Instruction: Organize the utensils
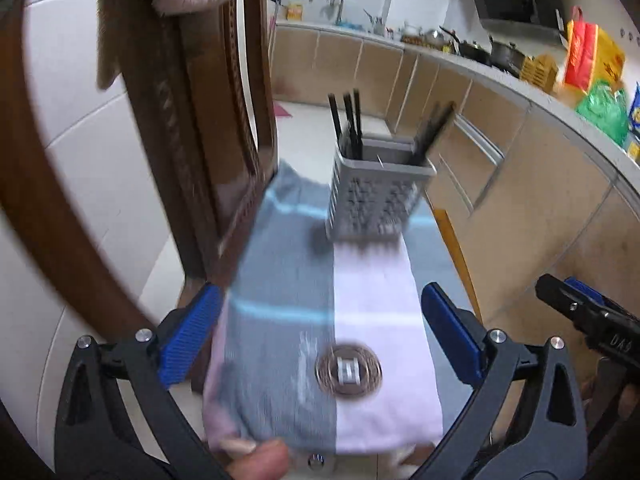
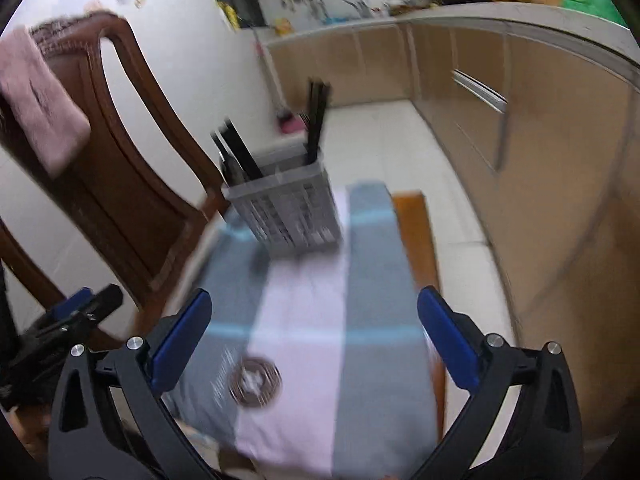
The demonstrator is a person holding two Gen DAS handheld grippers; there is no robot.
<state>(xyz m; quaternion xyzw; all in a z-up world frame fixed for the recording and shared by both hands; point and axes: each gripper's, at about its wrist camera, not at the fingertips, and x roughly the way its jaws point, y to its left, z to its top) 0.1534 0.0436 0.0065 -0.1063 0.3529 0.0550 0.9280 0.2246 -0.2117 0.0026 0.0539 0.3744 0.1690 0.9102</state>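
A grey perforated utensil holder (image 1: pixel 376 196) (image 2: pixel 286 212) stands at the far end of a small table covered by a grey, white and pink cloth (image 1: pixel 320 328) (image 2: pixel 320 340). Black chopsticks (image 1: pixel 350 124) (image 2: pixel 316 116) stick up from its compartments at both ends. My left gripper (image 1: pixel 320 336) is open, its blue pads wide apart over the near part of the cloth, nothing between them. My right gripper (image 2: pixel 316 340) is open too, also above the cloth and empty. Both views are motion-blurred.
A brown wooden chair (image 1: pixel 192 120) (image 2: pixel 120 168) with a pink towel (image 2: pixel 40 108) on its back stands left of the table. Beige kitchen cabinets (image 1: pixel 500 168) (image 2: pixel 520 120) run along the right, with pots and bags on the counter. A round emblem (image 1: pixel 348 370) marks the cloth.
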